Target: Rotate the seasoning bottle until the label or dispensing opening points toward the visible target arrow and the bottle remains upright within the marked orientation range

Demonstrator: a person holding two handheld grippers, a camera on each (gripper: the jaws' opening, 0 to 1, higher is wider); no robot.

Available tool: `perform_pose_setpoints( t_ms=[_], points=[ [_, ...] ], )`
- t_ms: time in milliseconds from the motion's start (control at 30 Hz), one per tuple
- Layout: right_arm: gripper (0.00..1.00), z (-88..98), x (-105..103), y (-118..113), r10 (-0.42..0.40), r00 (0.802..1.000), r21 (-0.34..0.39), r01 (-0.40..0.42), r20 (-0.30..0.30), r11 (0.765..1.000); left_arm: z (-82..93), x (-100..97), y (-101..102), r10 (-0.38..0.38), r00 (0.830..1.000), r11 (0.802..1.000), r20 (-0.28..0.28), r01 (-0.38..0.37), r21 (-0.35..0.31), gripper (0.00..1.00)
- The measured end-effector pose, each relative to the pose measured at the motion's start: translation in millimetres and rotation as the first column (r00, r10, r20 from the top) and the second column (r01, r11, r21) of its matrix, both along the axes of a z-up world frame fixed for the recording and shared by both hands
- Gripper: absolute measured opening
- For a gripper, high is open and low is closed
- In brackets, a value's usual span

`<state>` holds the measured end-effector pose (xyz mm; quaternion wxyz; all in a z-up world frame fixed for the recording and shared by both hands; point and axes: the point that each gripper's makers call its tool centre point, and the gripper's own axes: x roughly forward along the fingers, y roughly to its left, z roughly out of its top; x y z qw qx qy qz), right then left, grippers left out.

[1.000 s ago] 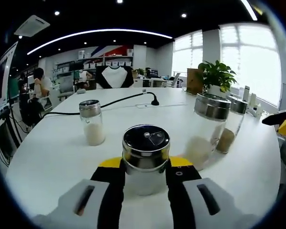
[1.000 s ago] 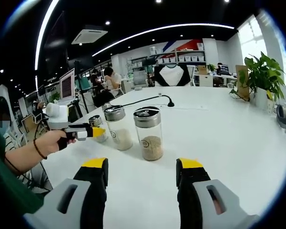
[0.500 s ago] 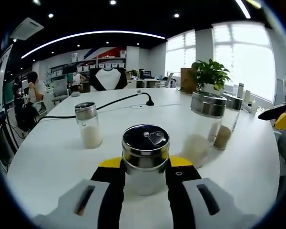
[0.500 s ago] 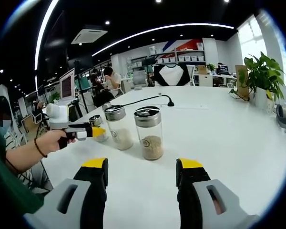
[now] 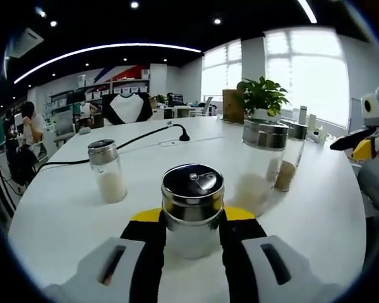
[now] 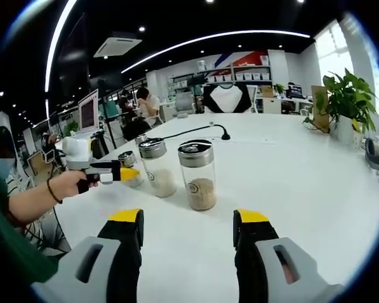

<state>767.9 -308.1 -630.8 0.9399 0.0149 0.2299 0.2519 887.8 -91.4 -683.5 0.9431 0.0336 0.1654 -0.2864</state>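
Two grippers | left gripper (image 5: 191,237) clamps seasoning bottle (image 5: 192,208) | right gripper (image 6: 188,233) apart, bare table (image 6: 316,189) ahead

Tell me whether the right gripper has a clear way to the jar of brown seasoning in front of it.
Probably yes. The right gripper is open and empty, and the brown seasoning jar stands ahead of it, with bare white table between. The neighbouring jar stands close on one side.

My left gripper (image 5: 191,237) hides the lower sides of the seasoning bottle (image 5: 192,208) it clamps, so I can't see any label. Behind that bottle, the tall shaker (image 5: 260,165) covers part of the brown-filled jar (image 5: 289,165). In the right gripper view the bottle (image 6: 127,169) is mostly hidden behind my left gripper's jaws.
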Motion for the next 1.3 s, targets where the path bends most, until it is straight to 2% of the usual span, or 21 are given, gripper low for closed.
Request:
perform_pose_setpoints(
  t_ms=[300, 633, 967, 1300],
  points=[
    [0.57, 1.9, 0.3, 3.1, 0.011, 1.000, 0.002, -0.011, 0.003, 1.000, -0.5, 0.7, -2.0, -0.088, 0.996, 0.996, 0.002, 0.088, 0.015, 0.34],
    [0.57, 3.3, 1.0, 4.5, 0.020, 1.000, -0.003, -0.020, 0.009, 1.000, -0.8, 0.5, -5.3, -0.186, 0.982, 0.982, 0.009, 0.186, 0.030, 0.34],
    [0.57, 1.4, 0.8, 2.7, 0.019, 1.000, -0.006, -0.019, 0.002, 1.000, -0.8, 0.4, -8.4, -0.303, 0.953, 0.952, 0.006, 0.302, 0.043, 0.35],
    [0.57, -0.1, 0.4, 1.2, 0.018, 1.000, -0.008, -0.018, -0.001, 1.000, -1.6, 0.3, -11.4, -0.421, 0.907, 0.905, 0.001, 0.420, 0.067, 0.35]
  ],
)
